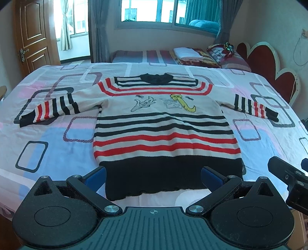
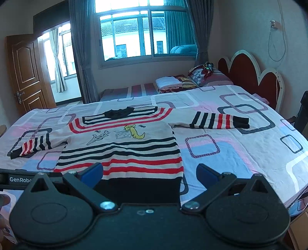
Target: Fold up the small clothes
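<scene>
A small striped sweater (image 1: 163, 123) in cream, red and black lies flat and face up on the bed, both sleeves spread sideways and its black hem toward me. It also shows in the right wrist view (image 2: 123, 150). My left gripper (image 1: 153, 177) is open and empty, hovering over the black hem. My right gripper (image 2: 149, 174) is open and empty above the hem's right corner. The right gripper also shows at the right edge of the left wrist view (image 1: 288, 178).
The bed (image 1: 48, 150) has a sheet printed with rounded squares. Folded bedding and pillows (image 1: 202, 54) lie at its far end by a red headboard (image 1: 269, 63). A wooden door (image 1: 32, 34) and a window (image 1: 154, 11) are behind.
</scene>
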`<state>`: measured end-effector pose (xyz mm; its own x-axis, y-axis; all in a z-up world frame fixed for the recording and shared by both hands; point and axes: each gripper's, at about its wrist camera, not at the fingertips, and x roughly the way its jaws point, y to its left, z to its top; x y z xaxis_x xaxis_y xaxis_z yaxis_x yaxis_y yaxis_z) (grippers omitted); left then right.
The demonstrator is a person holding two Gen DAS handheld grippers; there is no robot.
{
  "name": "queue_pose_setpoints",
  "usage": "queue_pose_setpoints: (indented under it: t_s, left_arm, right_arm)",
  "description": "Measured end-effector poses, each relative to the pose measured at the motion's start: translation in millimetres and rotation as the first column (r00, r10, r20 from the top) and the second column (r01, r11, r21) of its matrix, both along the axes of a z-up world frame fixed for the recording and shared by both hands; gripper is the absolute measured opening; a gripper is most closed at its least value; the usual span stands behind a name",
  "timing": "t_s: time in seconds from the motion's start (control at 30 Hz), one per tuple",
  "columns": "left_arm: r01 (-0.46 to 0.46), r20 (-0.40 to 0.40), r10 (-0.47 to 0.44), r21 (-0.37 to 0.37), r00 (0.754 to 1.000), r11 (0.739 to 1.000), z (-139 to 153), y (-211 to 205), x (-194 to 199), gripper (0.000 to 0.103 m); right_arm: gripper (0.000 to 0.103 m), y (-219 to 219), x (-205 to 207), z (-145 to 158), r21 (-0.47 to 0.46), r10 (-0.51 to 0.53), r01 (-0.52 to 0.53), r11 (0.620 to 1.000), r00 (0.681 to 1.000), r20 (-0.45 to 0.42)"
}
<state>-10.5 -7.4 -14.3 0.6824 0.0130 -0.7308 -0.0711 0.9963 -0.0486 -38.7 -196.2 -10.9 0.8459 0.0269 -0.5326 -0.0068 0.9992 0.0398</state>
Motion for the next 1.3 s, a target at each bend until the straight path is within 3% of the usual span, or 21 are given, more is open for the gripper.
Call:
queue_pose_setpoints:
  t_s: [1.3]
  left_arm:
    - [-0.012,-0.011,0.012,-0.016,1.0,1.0,-5,11,8,0.103]
  right_arm:
    - [0.102,7,10,-5,-0.01,0.019,-0.019,1.0,1.0,-0.018]
